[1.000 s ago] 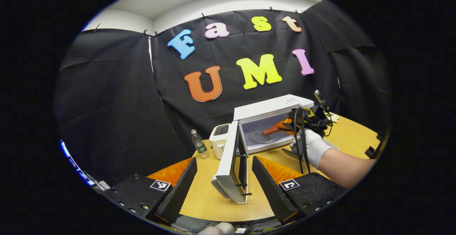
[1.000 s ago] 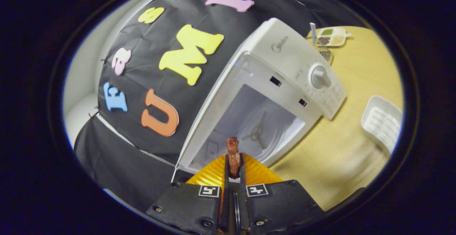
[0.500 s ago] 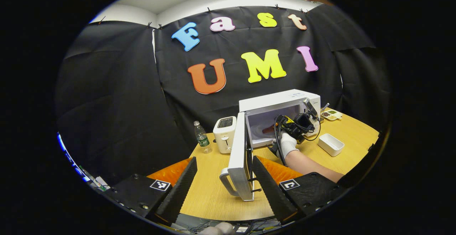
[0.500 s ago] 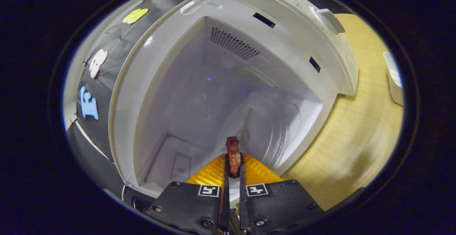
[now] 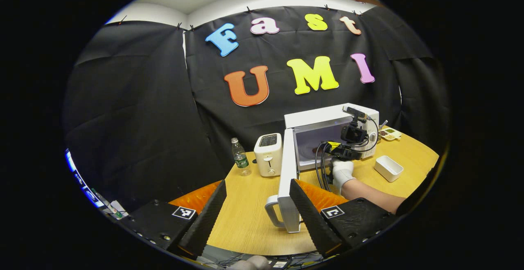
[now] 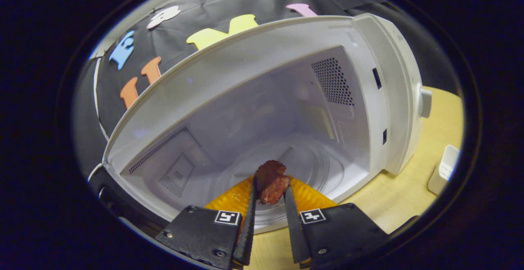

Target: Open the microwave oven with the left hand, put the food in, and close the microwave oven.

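1. Microwave oven [image 5: 327, 133] stands white on the wooden surface [image 5: 245, 217], ahead of the left hand-held gripper [image 5: 257, 217] and a little to its right; its door [image 5: 286, 188] is swung wide open, edge-on to that gripper, with the handle [image 5: 272, 210] lying between the gripper's two fingers and touching neither, as far as can be seen.
2. The oven's cavity [image 6: 262, 139] opens right in front of the right hand-held gripper [image 6: 270, 217], with a round glass turntable [image 6: 303, 167] on its floor.
3. The left hand-held gripper is spread wide and holds nothing.
4. A white toaster [image 5: 268, 154] stands beyond the left hand-held gripper, just left of the open door.
5. A gloved hand [image 5: 342, 172] carries the right hand-held gripper [image 5: 323, 150] up to the oven's mouth, ahead and to the right of the left one.
6. A small white tray [image 5: 389, 167] lies on the surface to the right of that hand, apart from the oven.
7. A clear bottle [image 5: 240, 161] with a green label stands left of the toaster.
8. The food [image 6: 271, 181], a dark red-brown piece, sits at the tips of the right hand-held gripper, over the front edge of the turntable; the fingers stand a little apart with the piece between them, and whether both press on it cannot be told.
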Demonstrator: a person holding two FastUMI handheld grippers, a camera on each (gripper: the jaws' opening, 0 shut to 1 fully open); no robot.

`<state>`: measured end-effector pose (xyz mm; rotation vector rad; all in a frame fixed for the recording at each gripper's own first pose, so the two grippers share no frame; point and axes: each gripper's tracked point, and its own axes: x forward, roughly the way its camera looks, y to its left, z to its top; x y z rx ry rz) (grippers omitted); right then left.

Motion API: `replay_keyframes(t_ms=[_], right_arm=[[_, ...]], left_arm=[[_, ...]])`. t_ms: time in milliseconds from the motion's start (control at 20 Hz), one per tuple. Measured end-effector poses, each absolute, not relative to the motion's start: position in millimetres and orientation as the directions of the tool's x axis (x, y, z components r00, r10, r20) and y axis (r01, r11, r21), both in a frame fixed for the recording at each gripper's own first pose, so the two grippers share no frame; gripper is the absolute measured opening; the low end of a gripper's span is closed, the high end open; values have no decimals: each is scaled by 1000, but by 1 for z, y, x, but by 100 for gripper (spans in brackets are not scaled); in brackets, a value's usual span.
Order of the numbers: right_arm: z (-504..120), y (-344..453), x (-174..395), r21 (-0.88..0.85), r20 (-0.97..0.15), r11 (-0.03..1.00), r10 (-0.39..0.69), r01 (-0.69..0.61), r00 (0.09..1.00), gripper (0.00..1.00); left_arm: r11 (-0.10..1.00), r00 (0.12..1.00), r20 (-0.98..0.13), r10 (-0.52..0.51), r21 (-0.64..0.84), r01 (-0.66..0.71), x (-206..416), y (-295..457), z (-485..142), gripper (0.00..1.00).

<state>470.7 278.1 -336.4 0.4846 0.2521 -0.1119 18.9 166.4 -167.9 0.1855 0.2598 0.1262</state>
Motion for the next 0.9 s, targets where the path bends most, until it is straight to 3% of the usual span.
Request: replay_keyframes(t_ms=[150, 200, 250, 350, 400, 450, 500, 550, 600, 750, 800, 900], right_arm=[[-337, 279, 468, 437, -271, 885, -43, 162, 962, 53], [-337, 279, 466, 425, -276, 889, -51, 169, 960, 51], [-338, 276, 466, 423, -282, 890, -49, 170, 958, 71], [-340, 276, 465, 386, -285, 909, -41, 154, 958, 78], [-339, 279, 466, 359, -280, 924, -30, 134, 959, 68], [-341, 283, 466, 335, -282, 935, -17, 115, 959, 78], [-343, 289, 463, 321, -299, 943, 10, 91, 954, 69], [-344, 294, 461, 314, -304, 947, 35, 65, 952, 69], [-342, 297, 458, 301, -300, 952, 48, 47, 953, 78], [-340, 292, 450, 280, -298, 959, 43, 44, 954, 79], [-335, 291, 451, 280, -283, 959, 50, 33, 958, 79], [-333, 291, 446, 272, -295, 962, 59, 25, 954, 79]], left_arm=[[974, 958, -237, 160, 196, -114, 21, 171, -167, 95], [975, 958, -236, 160, 192, -115, 21, 170, -168, 95], [975, 958, -239, 159, 192, -114, 23, 169, -168, 95], [972, 959, -234, 162, 203, -115, 23, 168, -168, 95], [972, 960, -230, 160, 204, -113, 23, 168, -167, 95], [972, 960, -230, 159, 204, -112, 23, 167, -166, 88], [973, 960, -229, 158, 203, -111, 23, 166, -168, 88], [973, 962, -226, 155, 202, -109, 24, 164, -168, 95], [973, 962, -225, 157, 200, -112, 25, 165, -168, 95], [973, 962, -219, 161, 198, -118, 27, 167, -168, 88], [972, 962, -217, 164, 199, -121, 27, 169, -166, 95], [972, 963, -207, 173, 196, -133, 25, 172, -164, 95]])
